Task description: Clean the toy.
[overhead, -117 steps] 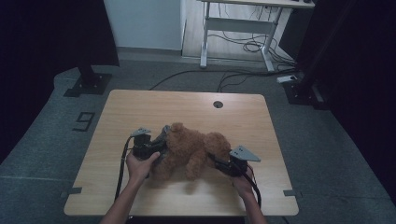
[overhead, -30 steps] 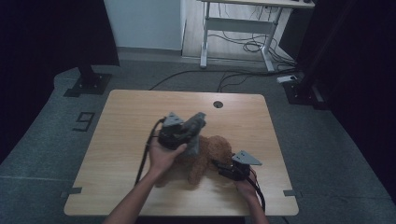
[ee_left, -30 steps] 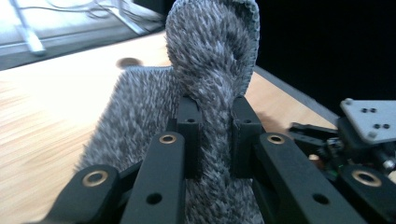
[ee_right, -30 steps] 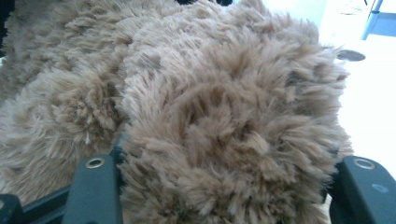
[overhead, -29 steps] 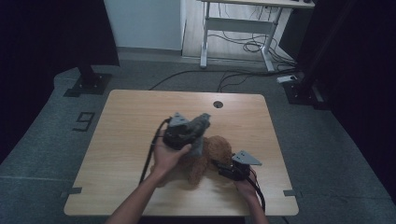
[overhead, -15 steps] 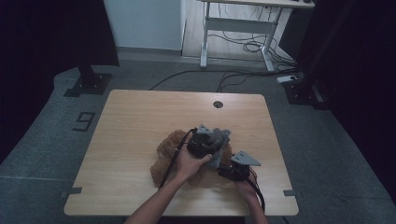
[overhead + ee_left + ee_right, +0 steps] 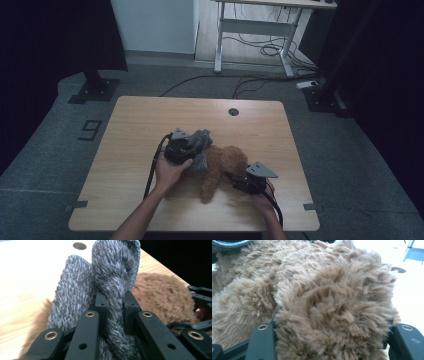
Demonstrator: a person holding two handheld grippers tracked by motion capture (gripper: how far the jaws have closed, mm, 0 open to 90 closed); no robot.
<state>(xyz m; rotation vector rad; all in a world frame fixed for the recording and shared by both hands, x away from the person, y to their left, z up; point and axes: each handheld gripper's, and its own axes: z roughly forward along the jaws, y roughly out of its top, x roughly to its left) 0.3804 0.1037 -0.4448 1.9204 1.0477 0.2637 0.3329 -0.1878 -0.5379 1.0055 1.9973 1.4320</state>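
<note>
- From the high view, one brown plush toy (image 7: pixel 220 167) lies on the tabletop (image 7: pixel 135 130), toward the person's edge and a little right of the middle, well on the near side of the round hole (image 7: pixel 233 111) in the board.
- The same view shows a grey fuzzy cloth (image 7: pixel 200 150) lying against the toy's left end, with the left hand-held gripper (image 7: pixel 192 145) right on top of it and the left hand (image 7: pixel 170 172) behind.
- The left gripper view tells what the high view cannot: the two black jaws are clamped tight on a fold of the grey cloth (image 7: pixel 112 290), the nap bulging above and below the pads. The brown toy (image 7: pixel 162 295) sits just beyond and to the right, touching the cloth.
- That view also catches part of the other gripper at its right edge, beside the toy.
- The right hand-held gripper (image 7: pixel 245 180) meets the toy's right end in the high view, but the contact is too small to read there.
- The right gripper view settles it: brown fur (image 7: pixel 332 315) is packed between the two jaws, which squeeze the toy from both sides.
- Count: one plush toy, one grey cloth, two hand-held grippers, two hands, one tabletop, one round hole.
</note>
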